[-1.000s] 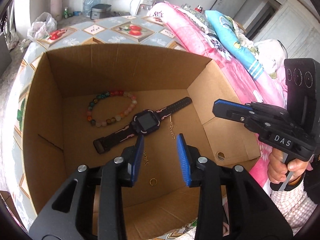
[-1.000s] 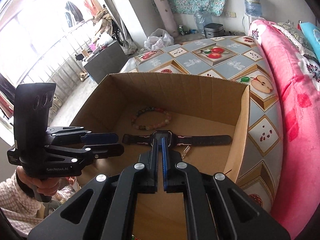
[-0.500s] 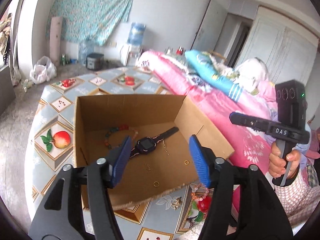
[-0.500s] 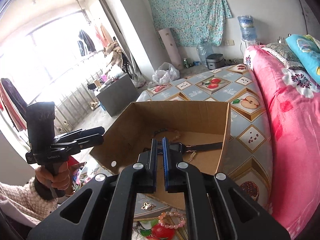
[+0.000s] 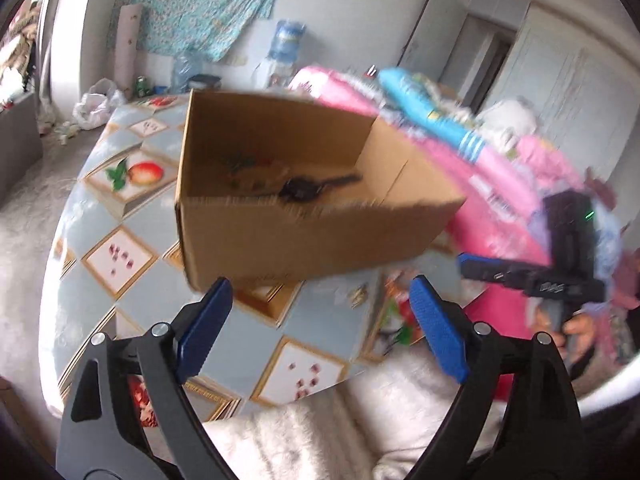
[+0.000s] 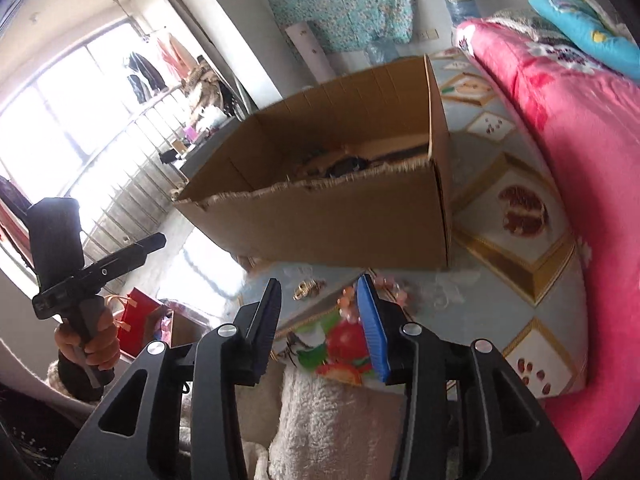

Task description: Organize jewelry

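Left claw [image 5: 320, 320] opening wide, empty; right claw [image 6: 320, 320] opening, empty, near cardboard box [image 6: 340, 220].

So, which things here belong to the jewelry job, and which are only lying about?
Job:
- box
- watch in the box
- pink bracelet and gold piece on the table

Lying about:
- white towel
- pink blanket
- water jug
- red bag
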Action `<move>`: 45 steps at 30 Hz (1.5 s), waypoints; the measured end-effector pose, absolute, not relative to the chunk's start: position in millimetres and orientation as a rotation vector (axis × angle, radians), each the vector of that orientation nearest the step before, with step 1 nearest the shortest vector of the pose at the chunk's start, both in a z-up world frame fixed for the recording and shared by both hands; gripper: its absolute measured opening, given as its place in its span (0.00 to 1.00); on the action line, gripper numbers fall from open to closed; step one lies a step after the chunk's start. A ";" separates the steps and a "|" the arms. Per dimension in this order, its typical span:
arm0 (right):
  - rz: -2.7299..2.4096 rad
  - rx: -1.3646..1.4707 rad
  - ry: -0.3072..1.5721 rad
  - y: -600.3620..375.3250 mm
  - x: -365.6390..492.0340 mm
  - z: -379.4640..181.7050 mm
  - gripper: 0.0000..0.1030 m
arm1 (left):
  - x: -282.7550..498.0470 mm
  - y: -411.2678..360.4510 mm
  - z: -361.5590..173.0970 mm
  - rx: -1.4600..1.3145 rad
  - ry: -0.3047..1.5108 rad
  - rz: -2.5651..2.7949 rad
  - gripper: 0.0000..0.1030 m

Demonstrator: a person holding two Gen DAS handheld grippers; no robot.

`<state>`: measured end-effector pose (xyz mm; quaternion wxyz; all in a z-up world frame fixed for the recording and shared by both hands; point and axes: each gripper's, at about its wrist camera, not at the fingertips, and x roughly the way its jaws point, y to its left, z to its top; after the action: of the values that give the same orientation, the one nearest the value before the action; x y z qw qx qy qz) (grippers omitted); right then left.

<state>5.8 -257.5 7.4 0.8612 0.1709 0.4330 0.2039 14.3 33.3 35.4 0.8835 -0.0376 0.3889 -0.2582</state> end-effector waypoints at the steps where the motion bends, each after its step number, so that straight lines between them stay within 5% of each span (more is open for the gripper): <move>1: 0.441 0.374 0.922 -254.1 6.2 2.5 0.38 | 15.8 27.9 26.9 -0.046 0.831 -0.507 0.84; 12: 0.479 0.323 0.992 -203.8 23.8 -28.2 0.34 | 42.9 4.5 -41.9 0.124 1.025 -0.310 0.84; 22: 0.471 0.313 1.035 -180.8 45.5 -38.1 0.24 | 45.6 0.2 -46.7 0.157 0.995 -0.271 0.92; 45: 0.515 0.294 1.055 -152.1 60.6 -41.2 0.24 | 18.7 11.4 -48.9 0.156 0.946 -0.276 0.92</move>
<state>60.6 -152.1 -41.2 0.8223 0.1383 0.4961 0.2420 18.7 11.4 -48.9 0.8780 0.0750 0.4537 -0.1326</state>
